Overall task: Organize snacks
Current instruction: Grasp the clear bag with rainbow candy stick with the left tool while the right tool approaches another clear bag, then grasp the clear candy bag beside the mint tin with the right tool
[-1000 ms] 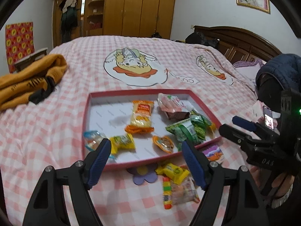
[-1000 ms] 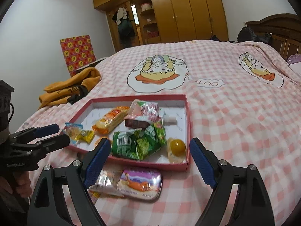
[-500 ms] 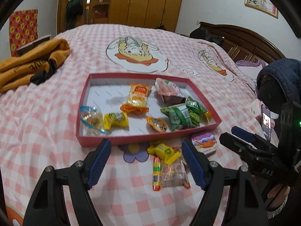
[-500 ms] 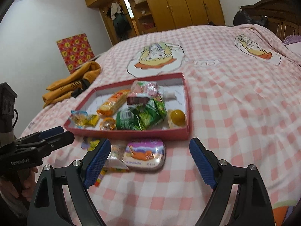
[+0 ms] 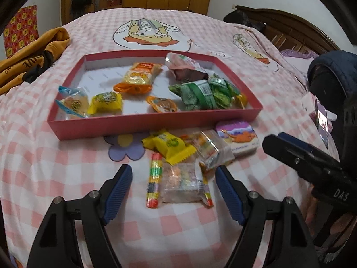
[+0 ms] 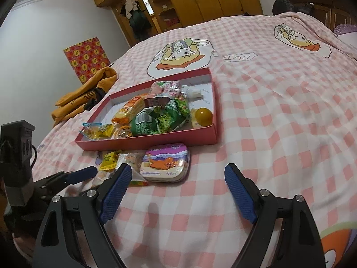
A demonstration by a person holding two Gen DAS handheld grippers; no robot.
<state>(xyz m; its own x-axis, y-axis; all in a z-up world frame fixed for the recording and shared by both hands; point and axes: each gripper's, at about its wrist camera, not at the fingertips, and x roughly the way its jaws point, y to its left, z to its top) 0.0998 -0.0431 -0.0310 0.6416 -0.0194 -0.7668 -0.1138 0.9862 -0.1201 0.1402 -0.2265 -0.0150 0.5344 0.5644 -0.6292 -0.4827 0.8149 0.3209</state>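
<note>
A red shallow box (image 5: 156,122) (image 6: 147,139) lies on the pink checked bed and holds several wrapped snacks, among them green packets (image 5: 200,93) and an orange packet (image 5: 138,78). In front of it lie loose snacks: a yellow packet (image 5: 169,145), a clear packet with rainbow edges (image 5: 180,183), another clear packet (image 5: 209,151) and a purple tin (image 5: 238,137) (image 6: 166,163). My left gripper (image 5: 173,176) is open, its fingers either side of the rainbow packet. My right gripper (image 6: 177,177) is open just before the tin; it also shows at the right in the left wrist view (image 5: 296,154).
An orange garment (image 5: 26,55) lies at the bed's left edge. A purple flower-shaped piece (image 5: 125,147) sits by the box's front wall. A dark jacket (image 5: 330,71) and a phone (image 5: 321,120) are at the right. Wardrobes and a wooden headboard stand behind.
Both grippers have pulled back and lowered toward the loose snacks in front of the box. The box now sits farther ahead in both views. Both stay open.
</note>
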